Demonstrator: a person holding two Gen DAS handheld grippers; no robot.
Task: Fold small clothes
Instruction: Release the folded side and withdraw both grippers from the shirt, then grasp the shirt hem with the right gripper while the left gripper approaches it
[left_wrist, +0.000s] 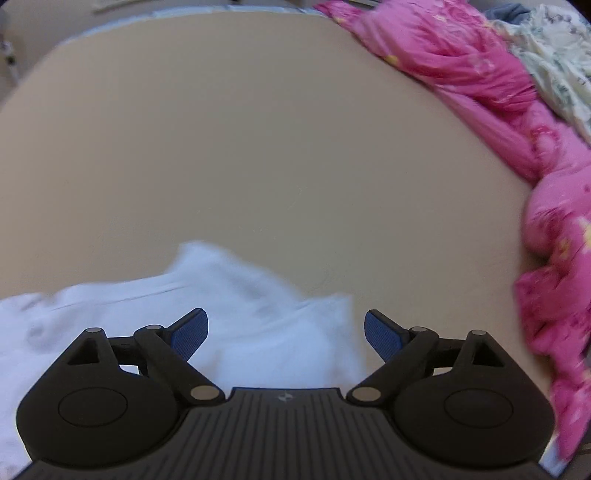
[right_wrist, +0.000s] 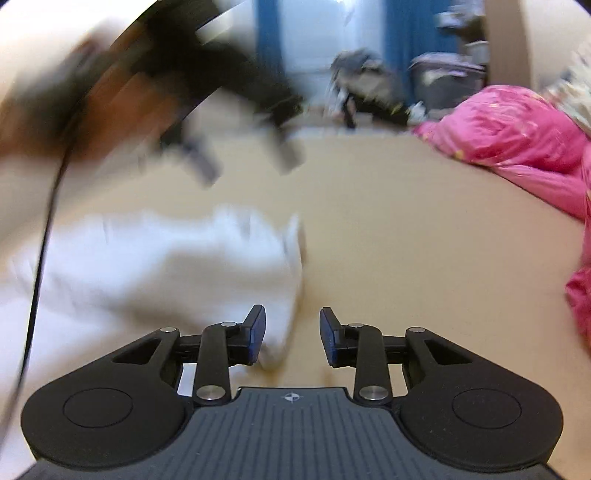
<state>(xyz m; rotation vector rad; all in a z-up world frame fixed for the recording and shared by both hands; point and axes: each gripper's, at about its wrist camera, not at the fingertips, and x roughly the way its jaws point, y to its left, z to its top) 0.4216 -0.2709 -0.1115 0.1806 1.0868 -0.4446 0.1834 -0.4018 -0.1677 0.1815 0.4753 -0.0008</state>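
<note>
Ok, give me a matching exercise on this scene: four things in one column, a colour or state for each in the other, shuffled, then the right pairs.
Things:
1. white garment
2. quilt
3. left gripper
4. bed surface

Colour or state:
A. plain beige, mostly bare
B. jaws wide apart, holding nothing
C. pink, bunched along the right edge
D. rumpled, lying flat near the camera

Pairs: 1-D, 2-C, 3-B, 4-A

The right gripper is also open, its jaws less far apart, with the garment's edge just in front.
</note>
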